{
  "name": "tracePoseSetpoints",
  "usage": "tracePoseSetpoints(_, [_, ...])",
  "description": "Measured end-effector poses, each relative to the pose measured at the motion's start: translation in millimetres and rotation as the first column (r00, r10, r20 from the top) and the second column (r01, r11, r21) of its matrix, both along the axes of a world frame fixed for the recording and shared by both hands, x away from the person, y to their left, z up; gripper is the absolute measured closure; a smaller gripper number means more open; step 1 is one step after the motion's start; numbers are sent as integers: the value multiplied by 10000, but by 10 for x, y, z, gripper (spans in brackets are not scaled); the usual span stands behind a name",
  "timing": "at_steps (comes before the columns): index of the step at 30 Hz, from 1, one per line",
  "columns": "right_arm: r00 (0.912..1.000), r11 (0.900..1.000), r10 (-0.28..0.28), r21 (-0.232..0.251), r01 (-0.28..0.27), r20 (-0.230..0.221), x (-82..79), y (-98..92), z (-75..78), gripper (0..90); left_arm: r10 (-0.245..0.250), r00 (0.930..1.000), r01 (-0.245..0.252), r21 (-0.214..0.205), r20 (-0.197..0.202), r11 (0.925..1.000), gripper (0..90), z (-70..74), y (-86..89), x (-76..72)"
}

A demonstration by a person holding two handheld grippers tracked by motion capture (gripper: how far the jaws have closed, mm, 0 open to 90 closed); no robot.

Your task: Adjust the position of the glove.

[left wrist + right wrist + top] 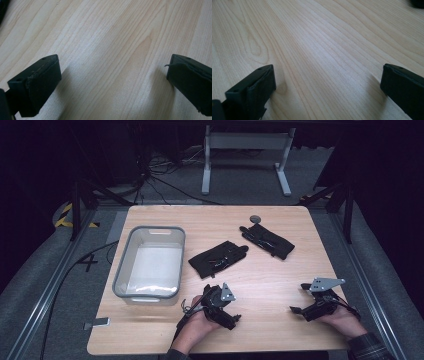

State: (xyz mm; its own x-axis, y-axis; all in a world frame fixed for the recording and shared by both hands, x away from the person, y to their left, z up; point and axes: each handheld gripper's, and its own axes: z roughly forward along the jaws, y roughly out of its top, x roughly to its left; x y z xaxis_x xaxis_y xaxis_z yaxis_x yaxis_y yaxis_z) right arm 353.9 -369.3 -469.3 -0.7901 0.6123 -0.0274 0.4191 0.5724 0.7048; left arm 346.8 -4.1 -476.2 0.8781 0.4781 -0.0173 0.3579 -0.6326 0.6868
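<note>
Wooden surface carries a grey tub, apparently empty. Two black gloves lie right of it. Left tool and right tool gape, grasping nothing.

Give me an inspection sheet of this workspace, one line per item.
Surface: light wooden table, bare between the grippers.
Job's things: two black gloves lying flat and apart, near glove mid-table, far glove toward the back.
Clutter: empty grey-rimmed bin at left; small round disc by the far glove.
Grippers: left gripper and right gripper, both open, holding nothing, low over the table.
Cables: dark leads on the floor behind and left.
Surroundings: grey frame legs behind, dark room.
</note>
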Motion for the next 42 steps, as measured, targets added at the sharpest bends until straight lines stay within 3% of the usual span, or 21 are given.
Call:
tracePoseSetpoints(5, [9996,9996,278,109,-278,74,-16,-5,7,67,48,10000,-48,-1,3,10000,0,0,-6,1])
tracePoseSetpoints(8, [9987,9985,497,203,-500,148,-29,-2,23,187,36,10000,-36,-9,18,10000,0,0,-6,3])
tracePoseSetpoints(11, [9985,9984,551,135,-552,65,-26,6,50,248,26,10000,-26,-9,17,10000,0,0,-6,4])
tracePoseSetpoints(22, [9996,9984,271,489,-269,-38,86,-36,194,727,6,10000,-6,-17,16,10000,0,-1,-6,8])
tracePoseSetpoints(28, [9998,9988,145,476,-140,-98,181,-34,273,899,7,10000,-7,-18,9,10000,2,0,-4,8])
tracePoseSetpoints(42, [9999,9978,49,662,-56,113,460,-27,384,900,192,9998,-192,-44,-39,9998,3,-1,0,5])
